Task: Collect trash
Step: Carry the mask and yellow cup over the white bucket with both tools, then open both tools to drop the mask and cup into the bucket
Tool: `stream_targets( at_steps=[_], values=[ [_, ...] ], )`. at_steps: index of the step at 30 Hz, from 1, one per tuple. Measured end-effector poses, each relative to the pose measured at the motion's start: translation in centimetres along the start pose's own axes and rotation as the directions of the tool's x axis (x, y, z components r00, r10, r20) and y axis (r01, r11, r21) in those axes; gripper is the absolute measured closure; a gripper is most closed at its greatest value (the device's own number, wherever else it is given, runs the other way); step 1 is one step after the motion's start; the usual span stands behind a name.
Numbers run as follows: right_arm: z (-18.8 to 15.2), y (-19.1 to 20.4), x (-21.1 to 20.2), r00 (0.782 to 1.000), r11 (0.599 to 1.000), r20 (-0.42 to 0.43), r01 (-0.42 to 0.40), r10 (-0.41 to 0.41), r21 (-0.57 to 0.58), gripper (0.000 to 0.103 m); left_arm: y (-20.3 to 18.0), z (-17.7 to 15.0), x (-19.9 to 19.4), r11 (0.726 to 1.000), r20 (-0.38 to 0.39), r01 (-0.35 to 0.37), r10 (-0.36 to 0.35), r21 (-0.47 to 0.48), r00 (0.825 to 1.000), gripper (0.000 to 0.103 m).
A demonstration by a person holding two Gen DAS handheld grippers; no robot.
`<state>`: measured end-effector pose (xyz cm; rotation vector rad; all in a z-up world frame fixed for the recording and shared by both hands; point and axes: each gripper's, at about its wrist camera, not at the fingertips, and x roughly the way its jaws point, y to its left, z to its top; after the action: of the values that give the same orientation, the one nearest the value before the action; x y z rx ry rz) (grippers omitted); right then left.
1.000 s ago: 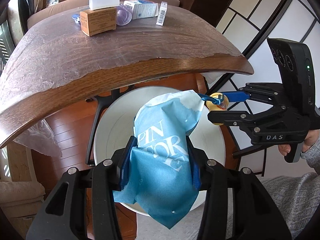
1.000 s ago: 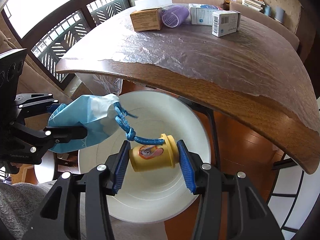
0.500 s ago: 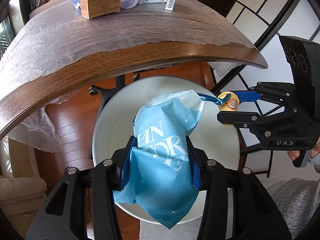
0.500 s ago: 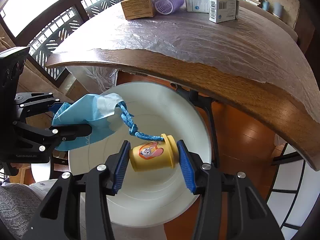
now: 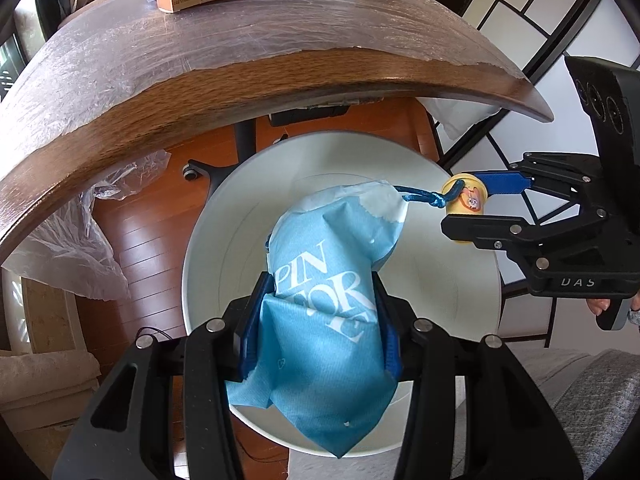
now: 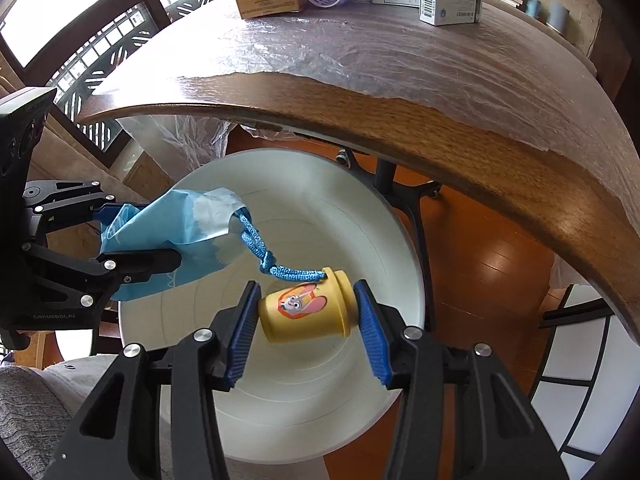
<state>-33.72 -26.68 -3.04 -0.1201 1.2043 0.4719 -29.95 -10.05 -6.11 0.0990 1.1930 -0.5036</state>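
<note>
Both loads above bin (image 5: 208, 248), below table edge (image 5: 280, 80)

A: Your left gripper (image 5: 318, 316) has blue pads pinching a light-blue bag (image 5: 324, 312) with white lettering.

B: And the right gripper (image 6: 306, 330)?

A: Blue ribbed pads too, on your yellow cup (image 6: 306, 310), which has an orange cartoon figure printed on it. A blue braided cord (image 6: 276, 264) joins cup and bag. The bin (image 6: 400, 240) below you is white.
</note>
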Motion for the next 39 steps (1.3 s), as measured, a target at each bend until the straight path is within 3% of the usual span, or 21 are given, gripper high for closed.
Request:
stream_targets(
  at_steps=[39],
  values=[
    [-0.7, 0.4, 4.6, 0.995, 0.999, -0.091, 0.035, -0.036, -0.011, 0.055, 0.4, -0.3, 4.5, 0.999, -0.098, -0.049, 0.051, 0.024, 0.994, 0.055]
  ],
)
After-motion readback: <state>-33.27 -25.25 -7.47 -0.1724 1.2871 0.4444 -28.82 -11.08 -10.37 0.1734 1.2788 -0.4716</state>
